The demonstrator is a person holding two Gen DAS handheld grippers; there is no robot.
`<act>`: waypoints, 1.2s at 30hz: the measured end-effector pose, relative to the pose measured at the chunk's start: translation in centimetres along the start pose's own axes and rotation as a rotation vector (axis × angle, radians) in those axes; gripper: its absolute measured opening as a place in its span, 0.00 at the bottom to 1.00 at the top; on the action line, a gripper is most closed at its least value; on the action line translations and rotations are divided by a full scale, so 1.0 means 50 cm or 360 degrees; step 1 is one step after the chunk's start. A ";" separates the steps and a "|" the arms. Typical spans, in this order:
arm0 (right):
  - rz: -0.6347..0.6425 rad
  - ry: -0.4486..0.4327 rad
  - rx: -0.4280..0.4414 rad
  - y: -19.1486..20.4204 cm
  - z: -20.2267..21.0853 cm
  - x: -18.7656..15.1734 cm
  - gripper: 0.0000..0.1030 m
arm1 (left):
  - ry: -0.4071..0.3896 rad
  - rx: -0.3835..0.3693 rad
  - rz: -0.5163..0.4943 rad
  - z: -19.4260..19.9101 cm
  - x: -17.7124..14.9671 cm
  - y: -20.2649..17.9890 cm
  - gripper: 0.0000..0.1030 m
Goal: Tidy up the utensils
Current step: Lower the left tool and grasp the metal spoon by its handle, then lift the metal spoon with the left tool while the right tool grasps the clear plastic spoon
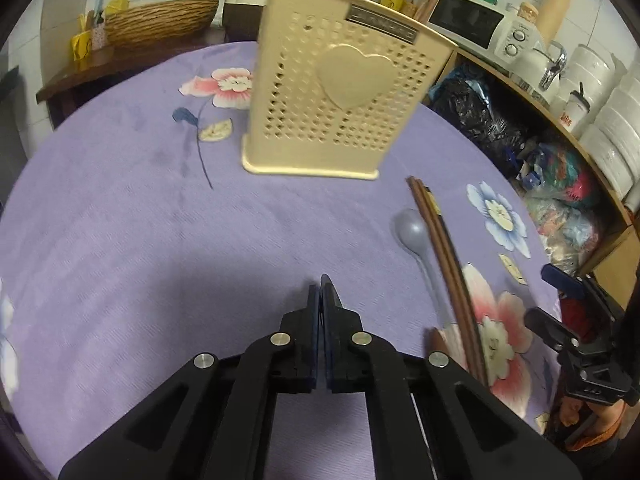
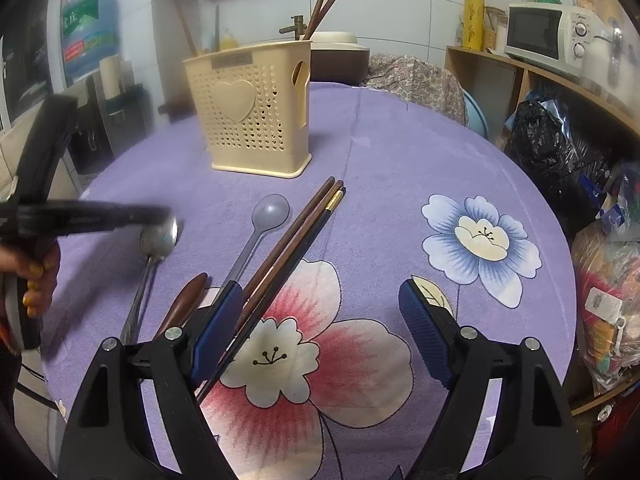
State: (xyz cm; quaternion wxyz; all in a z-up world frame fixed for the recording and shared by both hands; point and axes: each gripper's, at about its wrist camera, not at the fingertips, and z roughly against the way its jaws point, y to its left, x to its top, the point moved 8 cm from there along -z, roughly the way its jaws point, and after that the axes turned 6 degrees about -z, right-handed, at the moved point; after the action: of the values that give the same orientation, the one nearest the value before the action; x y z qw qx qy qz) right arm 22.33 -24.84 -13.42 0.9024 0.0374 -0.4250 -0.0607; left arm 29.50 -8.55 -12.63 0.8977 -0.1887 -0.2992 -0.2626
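A cream perforated utensil holder with a heart stands upright on the purple cloth; it also shows in the right wrist view, with chopsticks sticking out of it. My left gripper is shut and empty above the cloth. Right of it lie a grey plastic spoon and brown chopsticks. My right gripper is open above the cloth. The chopsticks run under its left finger. The grey spoon, a metal spoon and a brown wooden spoon lie to the left.
The round table has a purple flowered cloth. A wooden shelf with a microwave, bags and containers stands on the right. A woven basket sits at the back. The left gripper's blurred body shows in the right wrist view.
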 end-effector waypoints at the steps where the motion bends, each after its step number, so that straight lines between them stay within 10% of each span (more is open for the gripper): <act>1: 0.0004 0.0000 0.0006 0.003 0.000 0.001 0.78 | 0.0013 0.0008 -0.0007 -0.003 0.004 0.009 0.03; 8: 0.0020 0.0005 0.0030 0.020 -0.006 0.005 0.78 | 0.0023 0.0194 -0.0014 -0.003 0.018 0.051 0.11; 12: 0.0013 0.0000 0.0035 0.020 -0.004 0.006 0.78 | 0.0017 0.0355 0.0006 0.010 0.007 0.054 0.46; 26: -0.0007 -0.0006 0.0030 0.009 0.004 -0.004 0.78 | 0.0096 0.0669 0.0090 -0.030 -0.030 -0.009 0.54; 36: -0.0035 0.0000 0.0042 -0.001 0.001 0.005 0.78 | 0.0116 0.0679 0.0147 -0.050 0.009 0.018 0.36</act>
State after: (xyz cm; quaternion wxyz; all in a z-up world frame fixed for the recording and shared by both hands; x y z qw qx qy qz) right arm 22.46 -24.93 -13.22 0.9011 0.0540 -0.4254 -0.0648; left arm 31.43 -9.23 -14.40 0.9386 0.0016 -0.3063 -0.1587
